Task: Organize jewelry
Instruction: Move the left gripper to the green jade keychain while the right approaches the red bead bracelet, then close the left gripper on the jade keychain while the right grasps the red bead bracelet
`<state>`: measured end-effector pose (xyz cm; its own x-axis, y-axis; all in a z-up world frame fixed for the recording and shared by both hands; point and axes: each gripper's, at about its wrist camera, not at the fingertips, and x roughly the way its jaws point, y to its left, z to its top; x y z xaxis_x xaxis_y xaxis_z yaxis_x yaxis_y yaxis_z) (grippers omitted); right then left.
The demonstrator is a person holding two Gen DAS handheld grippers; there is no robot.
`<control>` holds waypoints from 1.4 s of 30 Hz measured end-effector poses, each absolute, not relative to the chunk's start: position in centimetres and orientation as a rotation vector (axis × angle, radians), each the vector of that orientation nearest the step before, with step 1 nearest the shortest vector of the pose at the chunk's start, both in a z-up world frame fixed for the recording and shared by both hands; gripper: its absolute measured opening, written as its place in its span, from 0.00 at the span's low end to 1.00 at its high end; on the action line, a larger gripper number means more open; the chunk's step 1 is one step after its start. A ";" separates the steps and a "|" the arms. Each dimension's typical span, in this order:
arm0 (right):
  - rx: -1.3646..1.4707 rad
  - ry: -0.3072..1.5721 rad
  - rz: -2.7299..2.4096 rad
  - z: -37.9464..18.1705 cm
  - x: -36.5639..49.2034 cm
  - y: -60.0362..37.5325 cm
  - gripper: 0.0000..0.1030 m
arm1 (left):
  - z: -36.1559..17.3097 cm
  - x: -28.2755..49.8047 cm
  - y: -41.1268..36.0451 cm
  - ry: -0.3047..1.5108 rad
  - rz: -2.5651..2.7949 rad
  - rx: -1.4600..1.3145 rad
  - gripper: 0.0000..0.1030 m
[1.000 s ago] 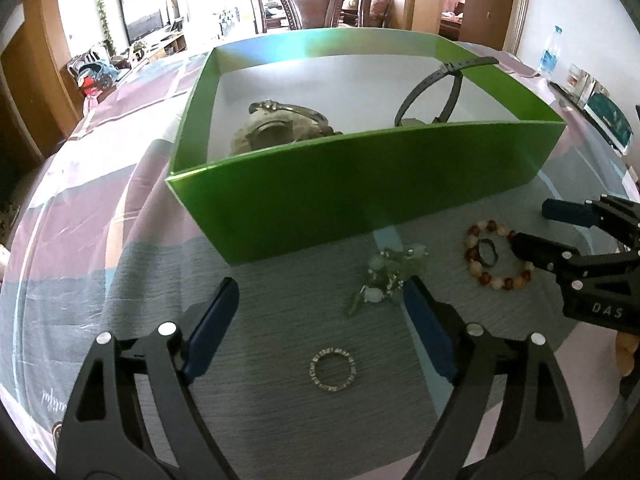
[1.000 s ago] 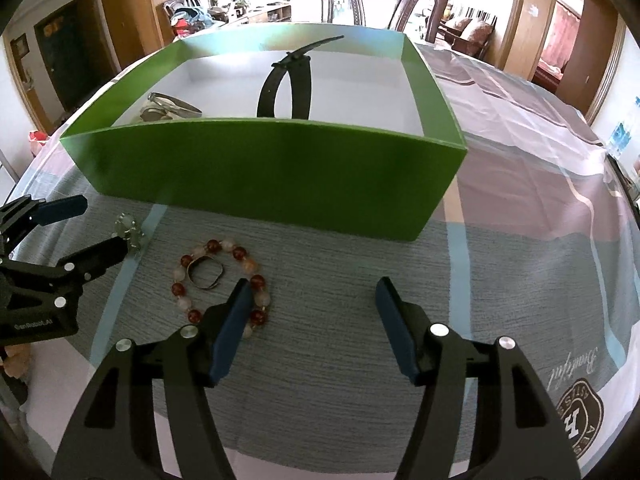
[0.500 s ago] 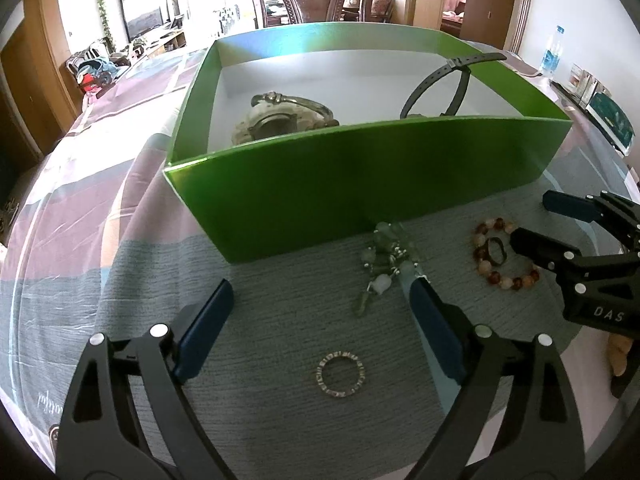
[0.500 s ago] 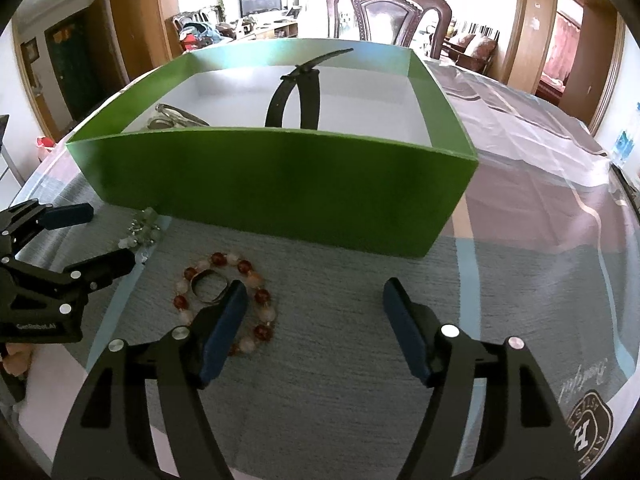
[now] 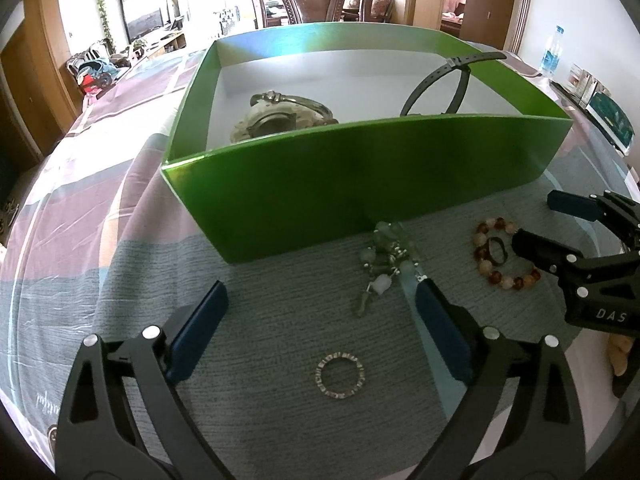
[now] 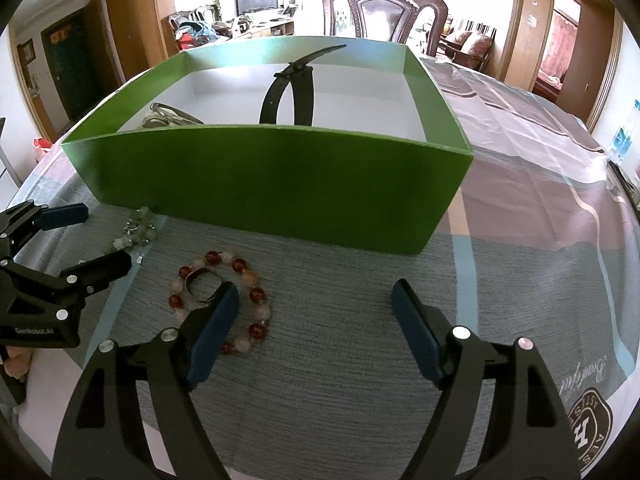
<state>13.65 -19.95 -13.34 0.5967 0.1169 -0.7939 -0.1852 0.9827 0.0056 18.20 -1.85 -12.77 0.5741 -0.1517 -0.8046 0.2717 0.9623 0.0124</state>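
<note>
A green box (image 5: 360,176) stands on the desk (image 5: 100,240), which is covered with a striped cloth, and its tall near wall rises between both claws and the space inside. In the box lie a silver-toned watch (image 5: 276,118) on the left and a black strap (image 5: 452,80) on the right, arching above the rim.

The loose jewelry lies on the cloth in front of that wall. A small sparkly ring (image 5: 340,374) lies between the fingers of the left claw (image 5: 320,328), whose jaws are opening and grip nothing. A pale green beaded piece (image 5: 384,260) lies just beside the box wall, close to that claw's right finger.

The right claw (image 6: 316,320) is released too – its jaws are opening over bare cloth. Its left finger overlaps a red-and-cream bead bracelet (image 6: 244,280), which encircles a dark ring (image 6: 202,288).

A carved wooden chair (image 6: 384,12) stands beyond the desk.
</note>
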 end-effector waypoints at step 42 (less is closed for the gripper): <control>-0.028 0.902 0.290 -10.9 12.2 -20.4 0.10 | -12.4 17.7 -2.3 0.915 -0.310 0.121 0.80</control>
<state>12.21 -20.36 -10.92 0.5841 0.2366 -0.7765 -0.2600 0.9607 0.0971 17.72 -2.35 -12.44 0.5692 -0.2122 -0.7944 0.3144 0.9489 -0.0282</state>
